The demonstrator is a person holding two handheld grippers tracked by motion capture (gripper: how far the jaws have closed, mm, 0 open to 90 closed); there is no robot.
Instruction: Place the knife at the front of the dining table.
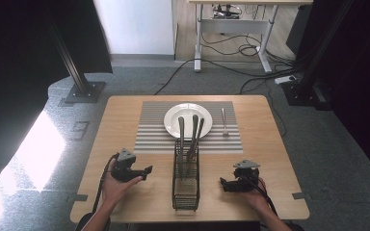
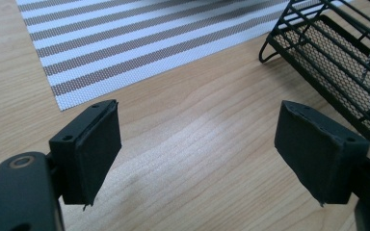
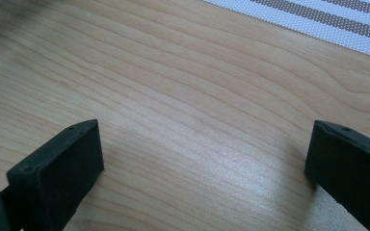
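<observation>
Both grippers rest low on the wooden counter, held in the person's hands. Left gripper sits at about 8 o'clock, its fingers spread wide over bare wood with nothing between them. Right gripper sits at about 4 o'clock, likewise open and empty. Between them, near 6 o'clock, stands a black wire caddy holding cutlery. Beyond it at 12 o'clock a white plate lies on a striped placemat, with a fork just beside the plate at 1 o'clock.

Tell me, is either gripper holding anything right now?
Nothing. Left gripper and right gripper both stand open over bare table.
</observation>
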